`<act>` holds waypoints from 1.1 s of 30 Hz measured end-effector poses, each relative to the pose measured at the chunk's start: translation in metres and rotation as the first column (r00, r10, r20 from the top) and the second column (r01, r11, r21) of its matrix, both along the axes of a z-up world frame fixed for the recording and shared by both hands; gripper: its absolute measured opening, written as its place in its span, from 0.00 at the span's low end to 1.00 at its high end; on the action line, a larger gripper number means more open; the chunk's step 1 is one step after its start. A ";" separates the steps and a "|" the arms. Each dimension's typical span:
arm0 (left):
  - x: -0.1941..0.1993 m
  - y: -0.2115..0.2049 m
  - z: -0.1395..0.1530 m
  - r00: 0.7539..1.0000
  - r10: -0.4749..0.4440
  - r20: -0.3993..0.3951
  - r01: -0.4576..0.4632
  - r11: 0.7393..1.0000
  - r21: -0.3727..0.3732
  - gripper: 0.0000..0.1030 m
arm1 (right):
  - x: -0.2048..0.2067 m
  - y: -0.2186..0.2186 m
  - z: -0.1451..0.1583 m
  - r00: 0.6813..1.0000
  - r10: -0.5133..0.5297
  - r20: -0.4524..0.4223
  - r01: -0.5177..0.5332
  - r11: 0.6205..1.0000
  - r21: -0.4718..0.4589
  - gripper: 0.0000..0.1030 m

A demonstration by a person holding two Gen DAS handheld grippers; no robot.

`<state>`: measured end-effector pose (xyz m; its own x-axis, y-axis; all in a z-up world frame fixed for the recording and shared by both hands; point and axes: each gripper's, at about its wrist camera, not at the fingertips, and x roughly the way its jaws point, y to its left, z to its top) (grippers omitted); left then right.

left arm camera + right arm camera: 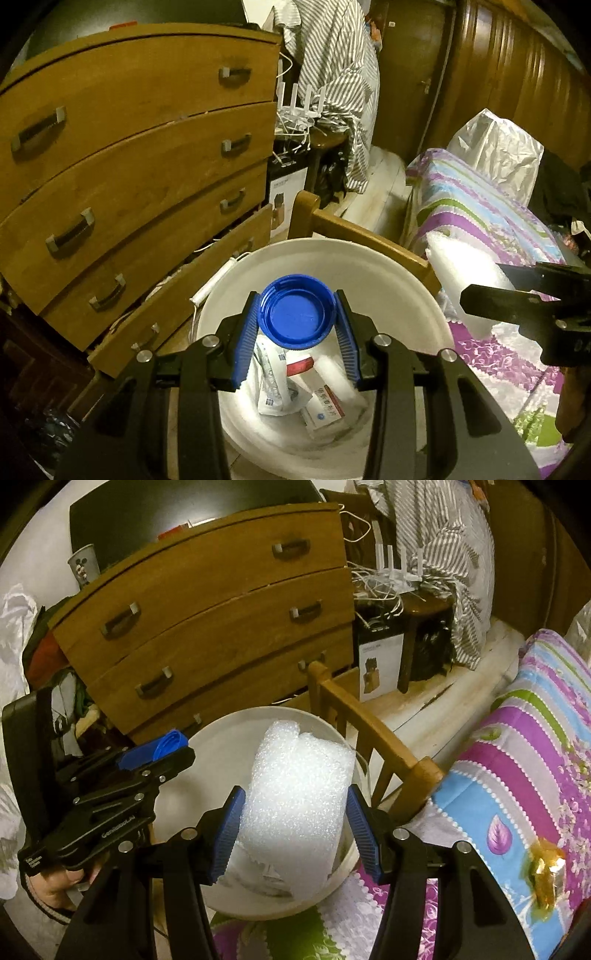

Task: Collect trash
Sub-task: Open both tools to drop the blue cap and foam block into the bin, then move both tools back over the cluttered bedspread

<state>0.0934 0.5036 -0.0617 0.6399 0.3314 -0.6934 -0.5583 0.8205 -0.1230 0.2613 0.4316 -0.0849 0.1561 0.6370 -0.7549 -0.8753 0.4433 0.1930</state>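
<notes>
My left gripper [297,314] is shut on a round blue plastic lid [295,312], held over the mouth of a white bin [417,295]. The bin holds paper packets and small boxes [314,398]. In the right wrist view the same left gripper [168,751] shows at the left with the blue lid [170,744] edge-on, above the white bin [221,738]. My right gripper [295,819] is shut on a roll of white bubble wrap [295,790], also above the bin. From the left wrist view that roll of bubble wrap [458,269] and the right gripper's black fingers [517,302] appear at the right.
A wooden chest of drawers [147,166] stands behind the bin, its lowest drawer pulled out. A wooden chair [373,731] stands between bin and bed. The bed's striped floral cover [524,760] carries a gold foil wrapper [546,878]. A white plastic bag [495,147] and cables [299,114] lie beyond.
</notes>
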 end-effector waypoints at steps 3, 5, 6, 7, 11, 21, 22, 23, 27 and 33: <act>0.001 0.000 -0.003 1.000 -0.001 0.000 0.001 1.000 -0.006 0.37 | 0.001 0.002 -0.005 1.000 0.005 -0.002 -0.005 1.000 -0.005 0.56; 0.002 0.001 -0.005 1.000 -0.001 -0.002 0.001 1.000 -0.008 0.37 | 0.002 0.005 -0.007 1.000 0.004 -0.004 -0.004 1.000 -0.007 0.56; 0.003 0.003 -0.006 1.000 -0.002 -0.003 0.002 1.000 -0.011 0.37 | 0.003 0.004 -0.008 1.000 0.003 -0.004 -0.003 1.000 -0.008 0.56; 0.003 0.003 -0.007 1.000 -0.002 -0.003 0.002 1.000 -0.012 0.37 | 0.003 0.005 -0.008 1.000 0.002 -0.005 -0.002 1.000 -0.008 0.56; 0.004 0.004 -0.008 1.000 -0.002 -0.008 0.002 1.000 -0.012 0.39 | 0.004 0.004 -0.009 1.000 0.004 -0.012 -0.004 1.000 -0.006 0.58; -0.003 0.011 -0.014 0.999 0.044 -0.024 -0.044 0.999 0.007 0.76 | 0.017 -0.021 -0.001 0.998 -0.047 -0.041 0.049 0.997 0.056 0.72; -0.004 0.011 -0.014 0.999 0.043 -0.025 -0.043 0.999 0.006 0.76 | 0.016 -0.023 -0.001 0.998 -0.048 -0.041 0.050 0.997 0.058 0.72; -0.004 0.011 -0.015 0.999 0.041 -0.026 -0.041 0.999 0.004 0.76 | 0.016 -0.026 0.000 0.998 -0.050 -0.043 0.053 0.997 0.061 0.72; -0.010 0.006 -0.010 0.999 0.030 -0.016 -0.030 1.000 0.004 0.76 | 0.009 -0.038 0.000 0.997 -0.056 -0.050 0.060 0.995 0.074 0.72; -0.016 -0.014 -0.001 1.000 0.001 0.002 -0.001 1.000 0.012 0.76 | -0.015 -0.078 0.011 0.996 -0.085 0.001 0.084 0.989 0.125 0.72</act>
<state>0.0775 0.4895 -0.0629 0.6409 0.3401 -0.6881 -0.5589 0.8213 -0.1147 0.2468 0.3534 -0.0739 0.2177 0.7107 -0.6689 -0.8371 0.4884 0.2465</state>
